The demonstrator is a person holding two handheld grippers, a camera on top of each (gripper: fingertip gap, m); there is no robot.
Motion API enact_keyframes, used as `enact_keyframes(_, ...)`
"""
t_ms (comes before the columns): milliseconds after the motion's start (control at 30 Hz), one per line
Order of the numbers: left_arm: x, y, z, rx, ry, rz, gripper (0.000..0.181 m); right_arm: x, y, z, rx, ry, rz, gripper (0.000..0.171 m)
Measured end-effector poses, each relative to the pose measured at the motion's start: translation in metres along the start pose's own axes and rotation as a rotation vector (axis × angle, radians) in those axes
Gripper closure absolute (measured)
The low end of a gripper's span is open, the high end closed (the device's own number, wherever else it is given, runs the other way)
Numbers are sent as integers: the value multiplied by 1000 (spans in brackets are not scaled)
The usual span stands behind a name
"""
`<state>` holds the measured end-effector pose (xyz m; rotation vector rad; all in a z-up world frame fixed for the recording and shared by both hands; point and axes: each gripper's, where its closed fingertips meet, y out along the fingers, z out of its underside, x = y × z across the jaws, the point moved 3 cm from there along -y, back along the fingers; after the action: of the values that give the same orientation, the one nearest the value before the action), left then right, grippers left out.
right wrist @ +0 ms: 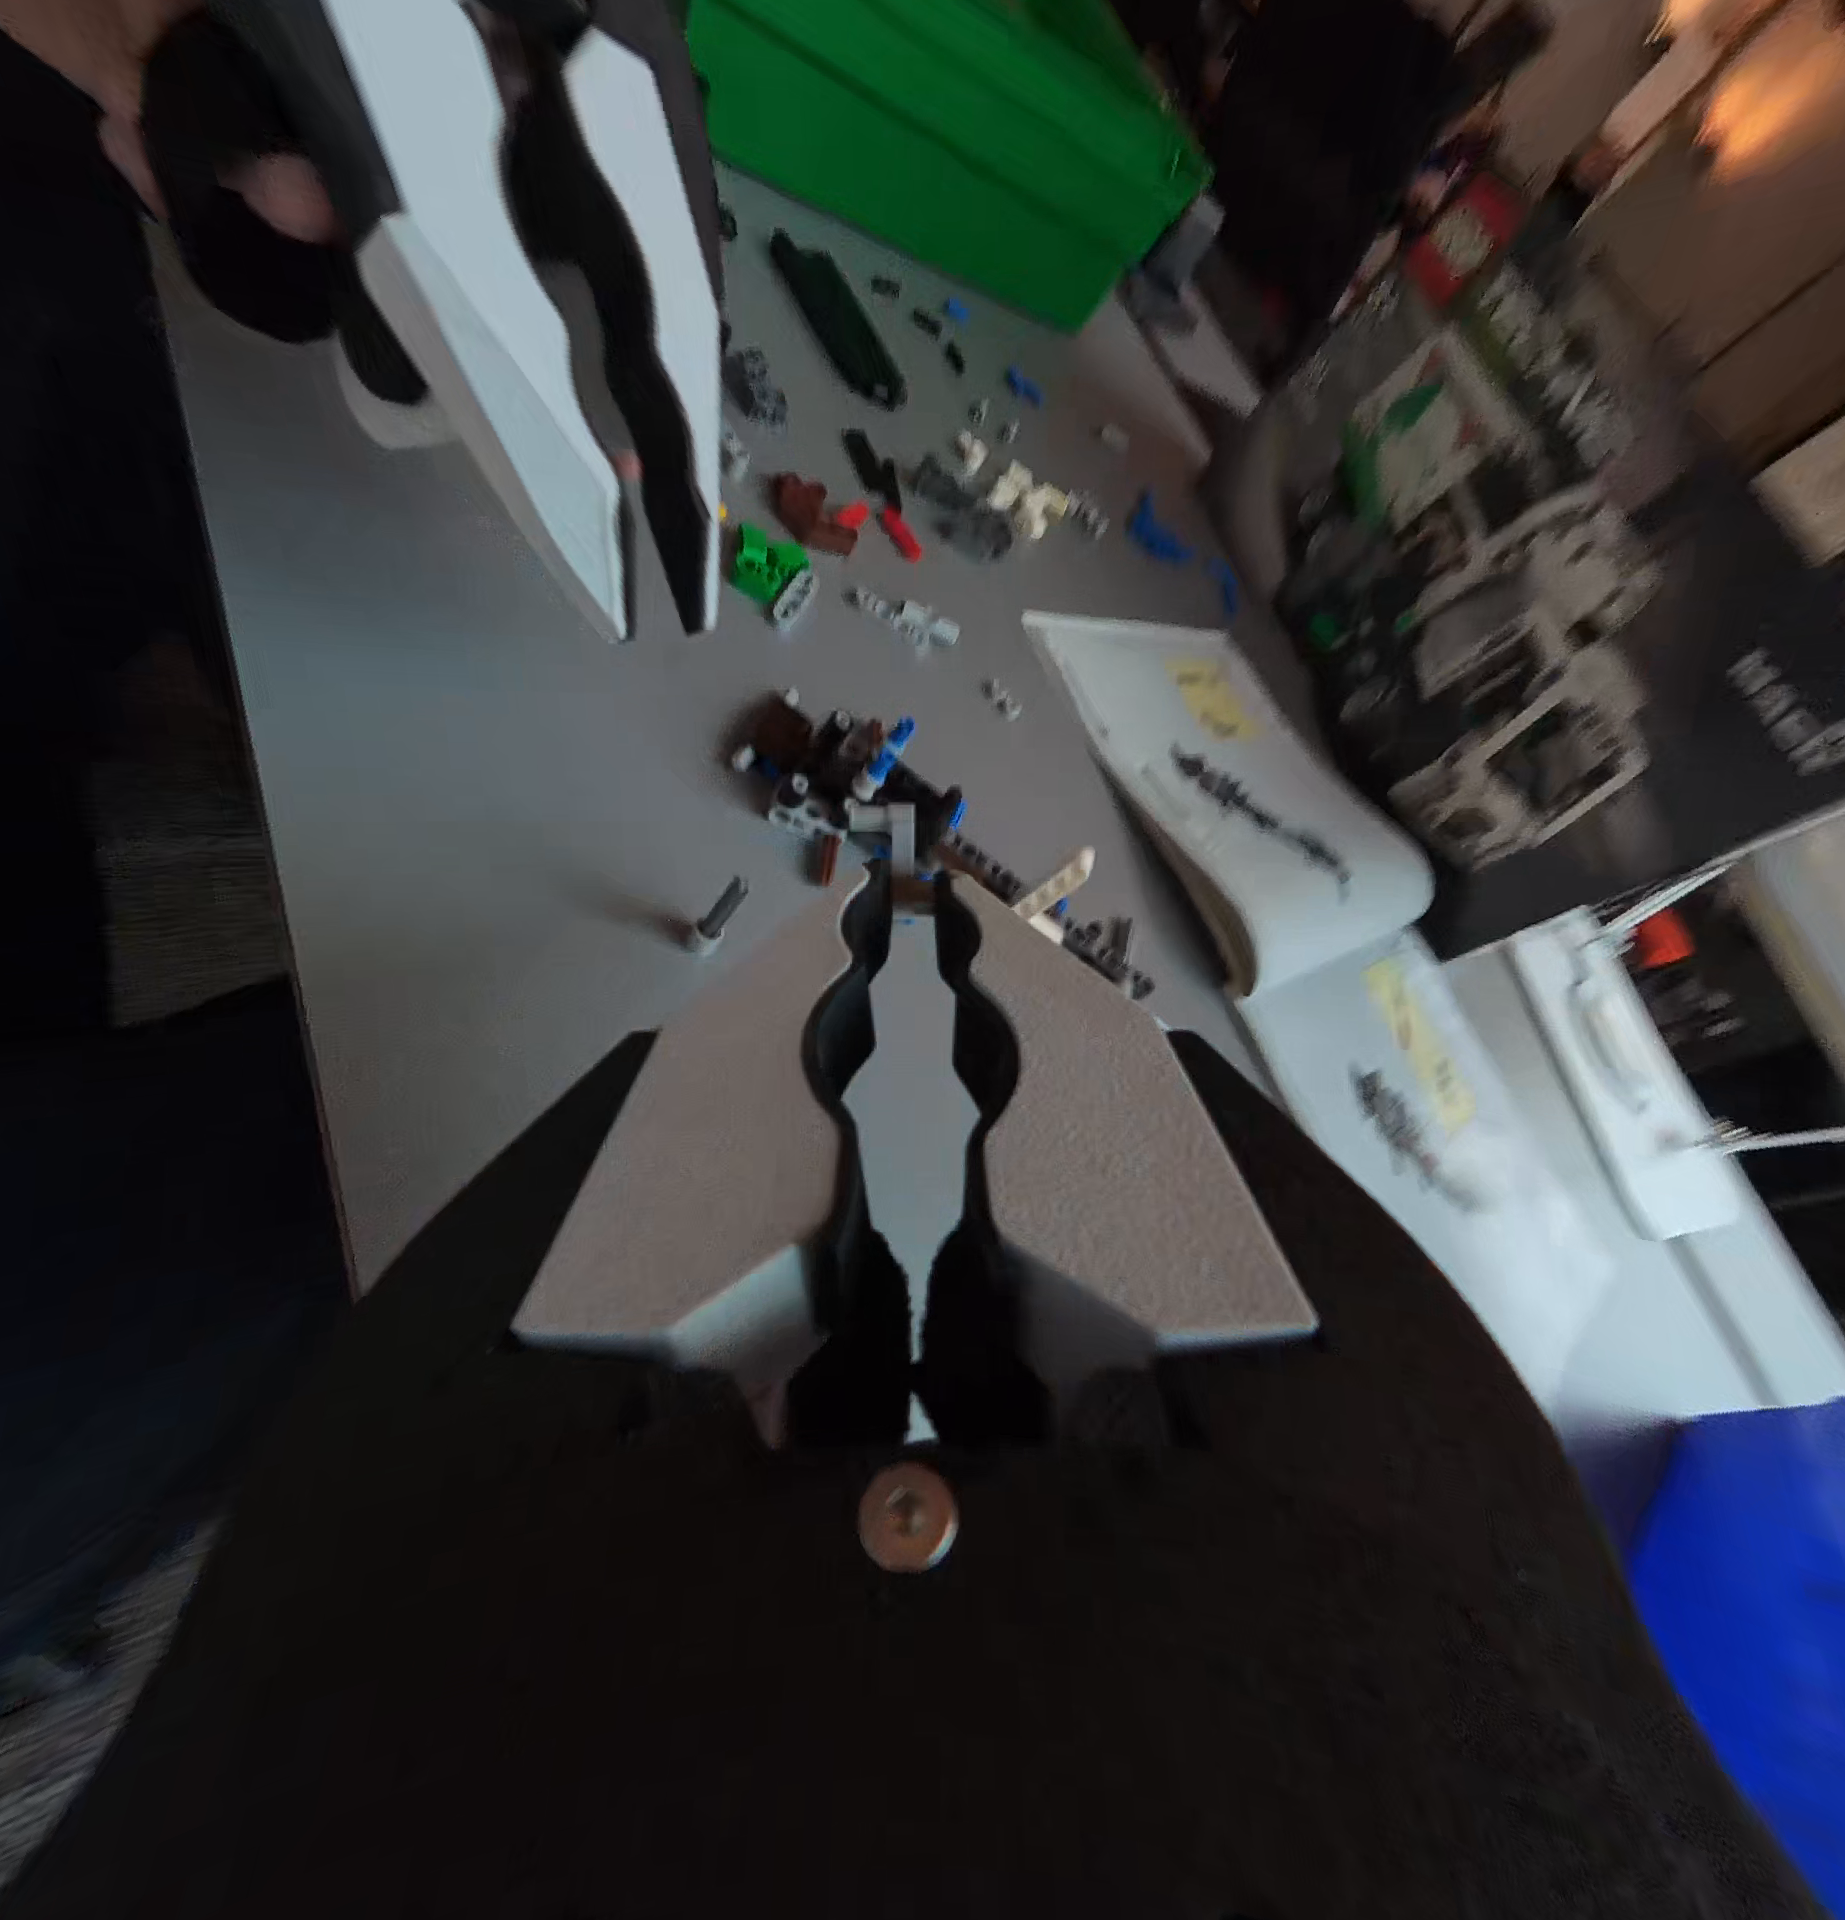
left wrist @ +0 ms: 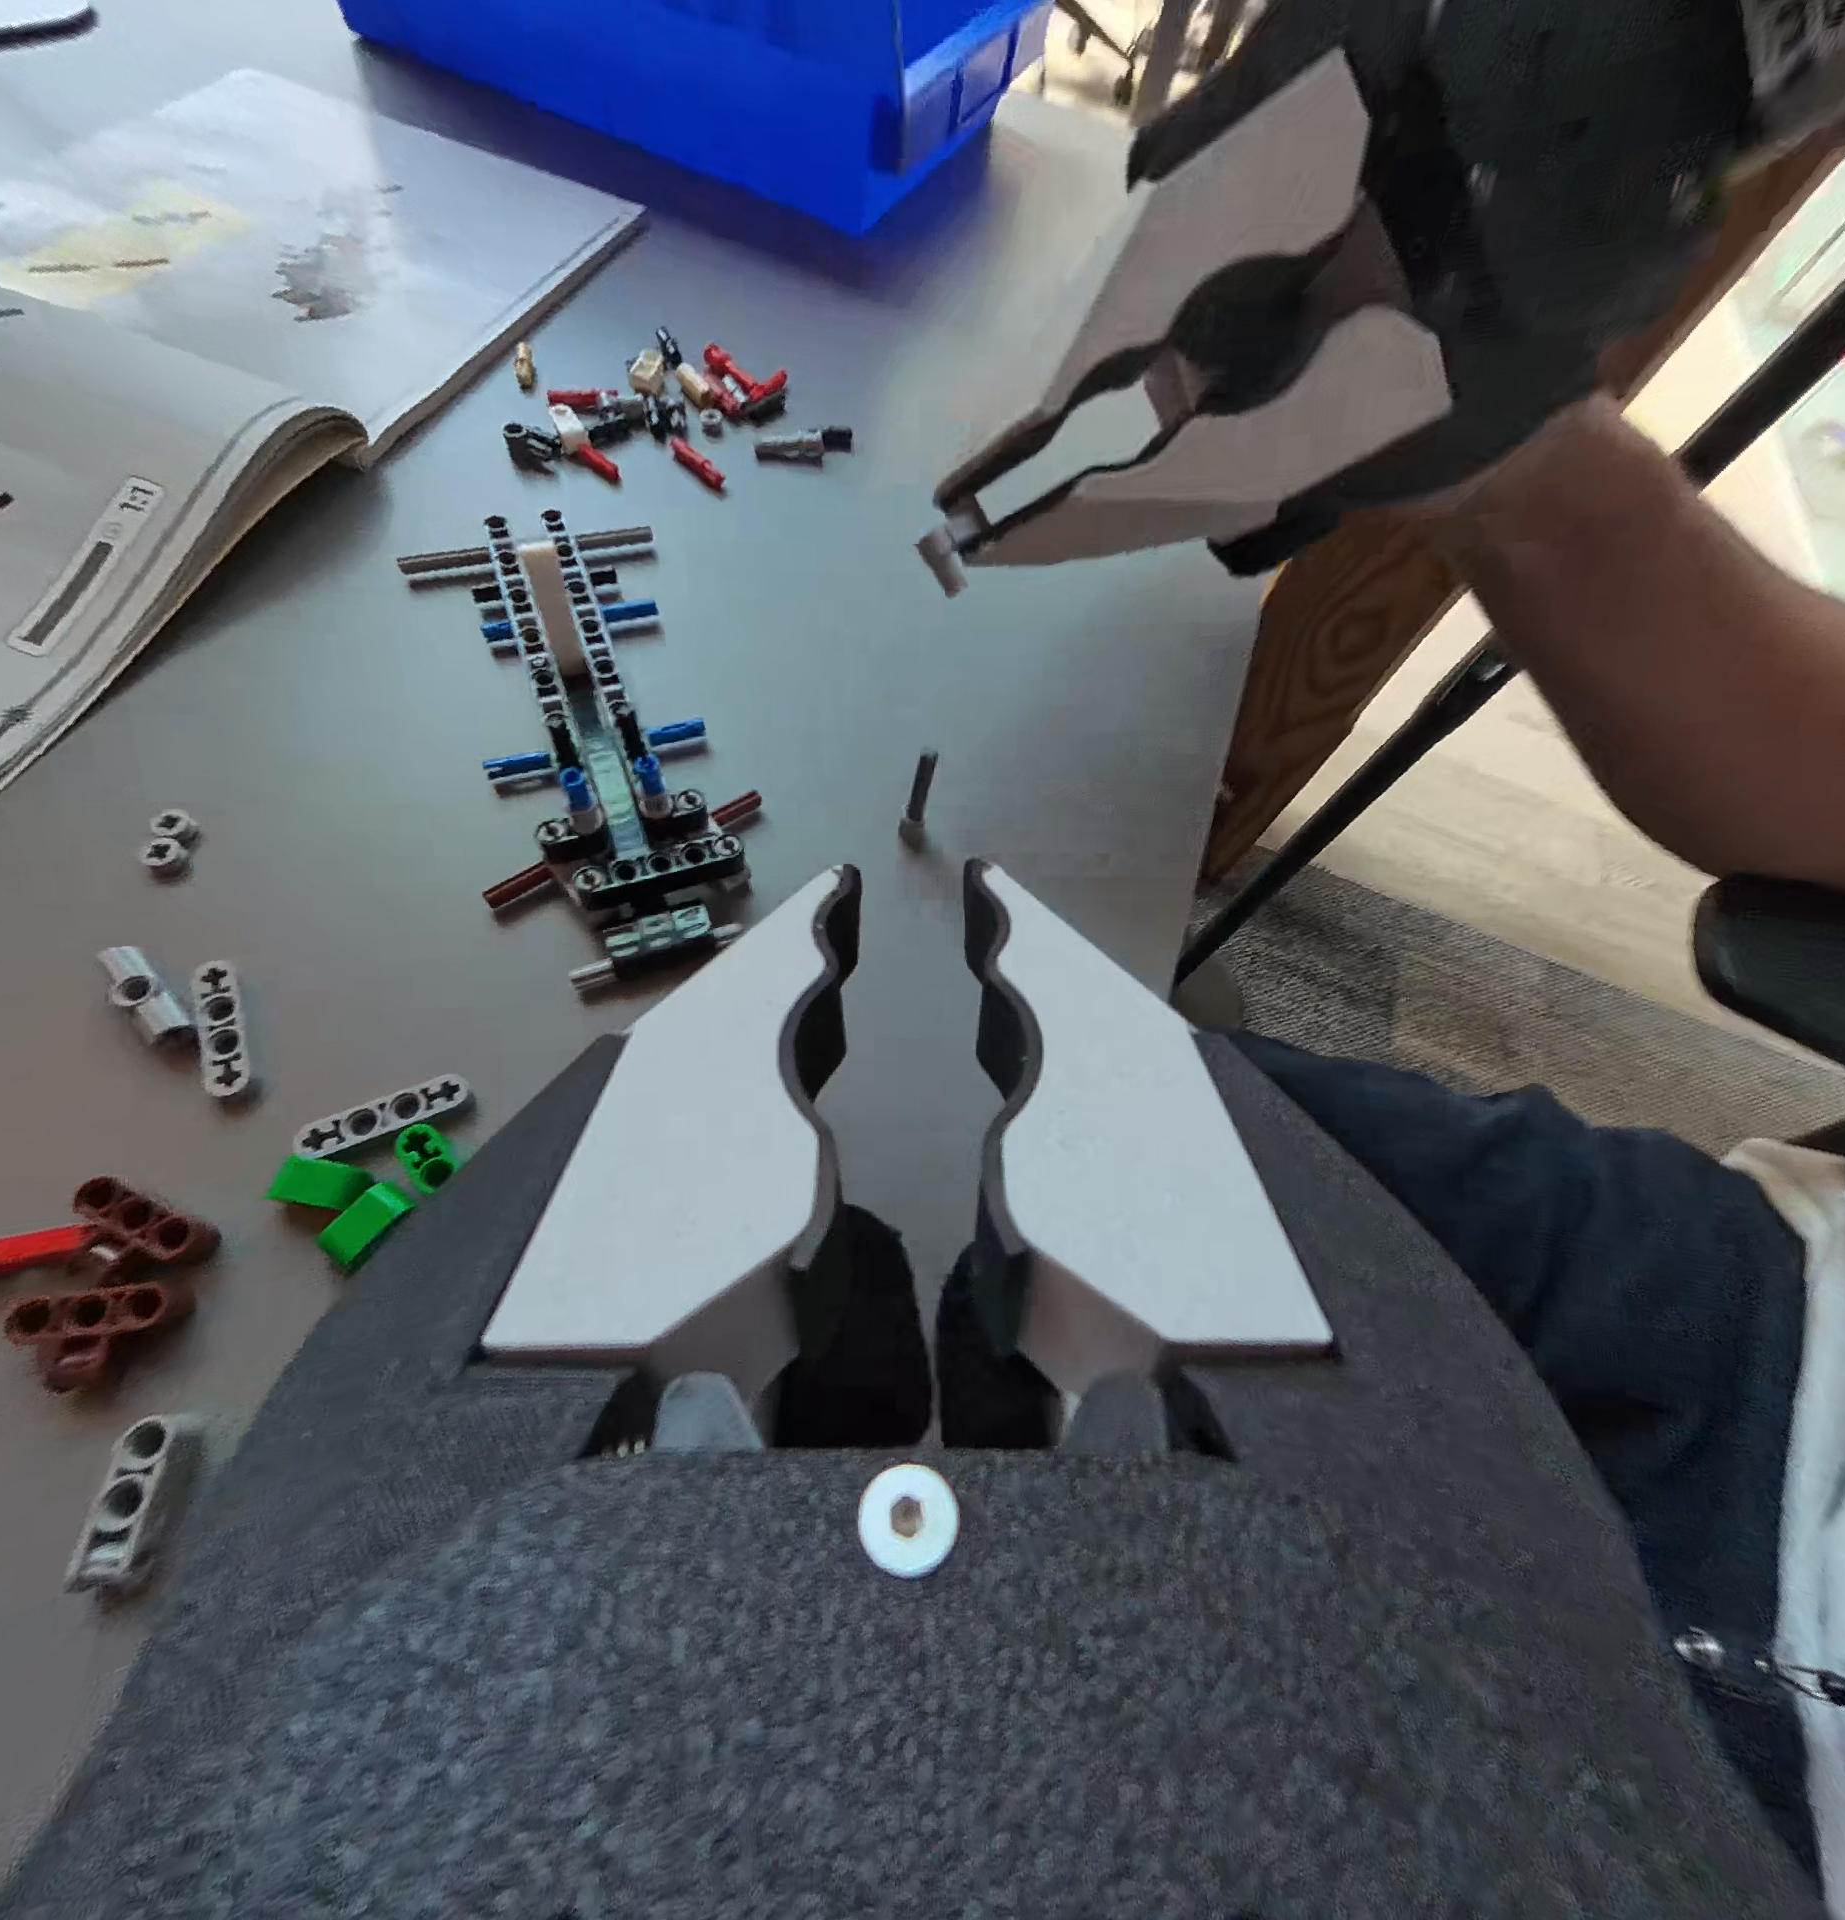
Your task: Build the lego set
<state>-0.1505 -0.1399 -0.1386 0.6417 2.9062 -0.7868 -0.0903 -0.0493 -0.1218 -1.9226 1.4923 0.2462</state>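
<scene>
Left wrist view: left gripper open and empty, right gripper pinching grey piece by its edge; likely to slip if jolted.

Dark grey worktop; grey carpet at right, wooden leg beside it, bright window far right.

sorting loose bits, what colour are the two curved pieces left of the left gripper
Bright green curved pieces, clearest in the left wrist view.
</scene>
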Motion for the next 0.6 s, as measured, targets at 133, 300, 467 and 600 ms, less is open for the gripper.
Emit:
enact_keyframes(133, -15, -11, -21, -110, -62, 114, 161, 20, -8, -33, -15, -261, 68, 167)
enact_keyframes(300, -25, -17, -26, -112, -35, 153, 162, 40, -4, -53, -71, -333, 46, 167)
enact_keyframes(467, -30, -14, -19, -83, -45, 196, 169, 49, 0, -58, -62, -446, 74, 167)
enact_keyframes(600, -33, -12, -16, -83, -75, 253, 176, 53, 0, -57, -69, -475, 76, 167)
